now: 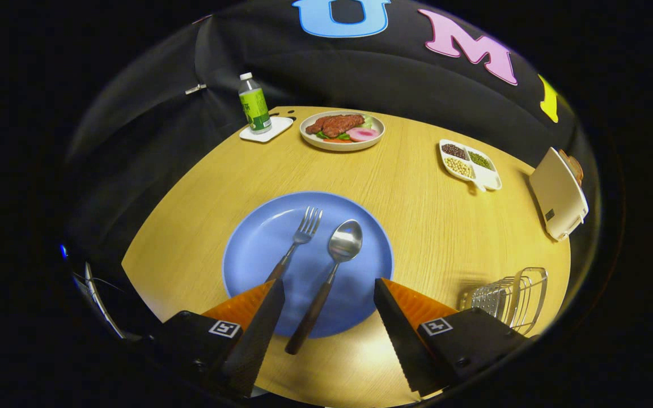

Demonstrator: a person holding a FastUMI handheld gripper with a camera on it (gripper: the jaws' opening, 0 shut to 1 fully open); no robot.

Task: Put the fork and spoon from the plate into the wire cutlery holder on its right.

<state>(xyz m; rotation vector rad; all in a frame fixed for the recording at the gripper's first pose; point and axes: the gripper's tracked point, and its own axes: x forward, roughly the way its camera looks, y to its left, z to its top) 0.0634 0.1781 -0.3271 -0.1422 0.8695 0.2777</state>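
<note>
A blue plate (258,249) lies on the wooden table just ahead of my gripper (329,289). On it rest a fork (302,235) and a spoon (342,245), both metal with dark wooden handles. The spoon's handle runs back between my fingers and past the plate's near rim. The fork's handle disappears behind my left finger (258,328). The gripper is open and holds nothing. The wire cutlery holder (516,297) stands to the right of the plate, just beyond my right finger (403,334).
At the far side of the table stand a green-labelled bottle (254,105) on a white coaster, a plate of food (342,130) and a divided white dish of beans (468,163). A white toaster (559,192) sits at the right edge, beyond the holder.
</note>
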